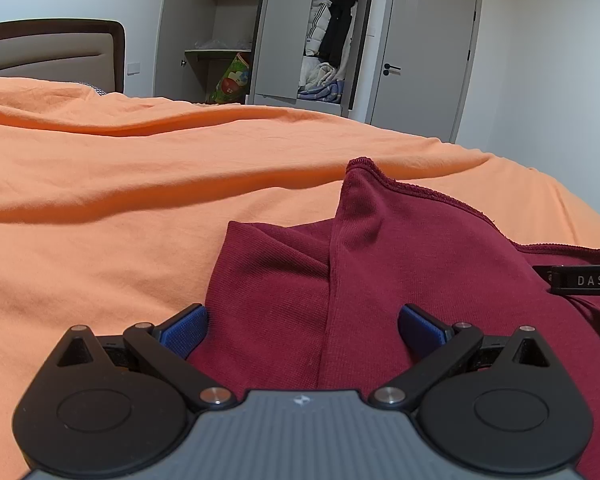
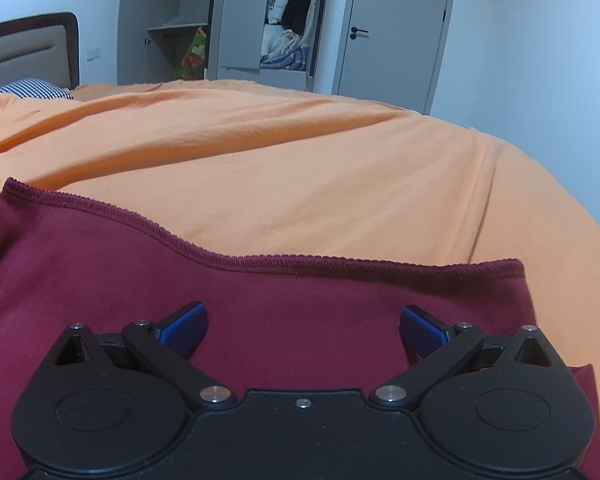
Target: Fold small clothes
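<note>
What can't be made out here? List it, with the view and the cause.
- Maroon garment: near part hidden behind the right gripper; type unclear.
- Same garment, left wrist view: right side cut off by the frame edge; near part behind the left gripper.
- Black tag: lettering cut off after "DAS".

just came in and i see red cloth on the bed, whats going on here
A person holding a gripper in each hand is working on a dark red garment that lies on an orange bedspread. The left gripper and the right gripper both have their jaws wide open with the fabric below and between them, and neither is gripping it. The garment is rumpled, with one part standing up in a fold, so folding is not finished.
</note>
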Demonstrator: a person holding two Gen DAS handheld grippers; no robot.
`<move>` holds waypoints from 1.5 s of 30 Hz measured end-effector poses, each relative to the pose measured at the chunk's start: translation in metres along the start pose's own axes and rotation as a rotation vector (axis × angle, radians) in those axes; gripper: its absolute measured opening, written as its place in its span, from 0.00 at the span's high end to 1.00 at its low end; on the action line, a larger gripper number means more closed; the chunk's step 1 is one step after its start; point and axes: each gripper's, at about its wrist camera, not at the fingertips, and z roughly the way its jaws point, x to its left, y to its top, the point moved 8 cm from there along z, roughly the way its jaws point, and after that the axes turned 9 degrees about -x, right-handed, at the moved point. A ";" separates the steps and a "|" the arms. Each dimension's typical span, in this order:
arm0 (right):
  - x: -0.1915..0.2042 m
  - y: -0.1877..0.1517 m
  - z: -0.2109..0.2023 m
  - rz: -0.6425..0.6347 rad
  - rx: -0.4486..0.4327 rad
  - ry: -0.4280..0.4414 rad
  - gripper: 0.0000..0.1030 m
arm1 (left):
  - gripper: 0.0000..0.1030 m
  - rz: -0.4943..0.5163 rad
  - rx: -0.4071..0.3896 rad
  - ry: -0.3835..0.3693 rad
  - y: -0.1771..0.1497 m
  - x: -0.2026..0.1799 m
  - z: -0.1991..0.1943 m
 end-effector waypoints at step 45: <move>0.013 -0.066 -0.128 -0.014 -0.155 0.006 0.00 | 0.00 -0.007 -0.006 -0.001 0.000 0.000 0.001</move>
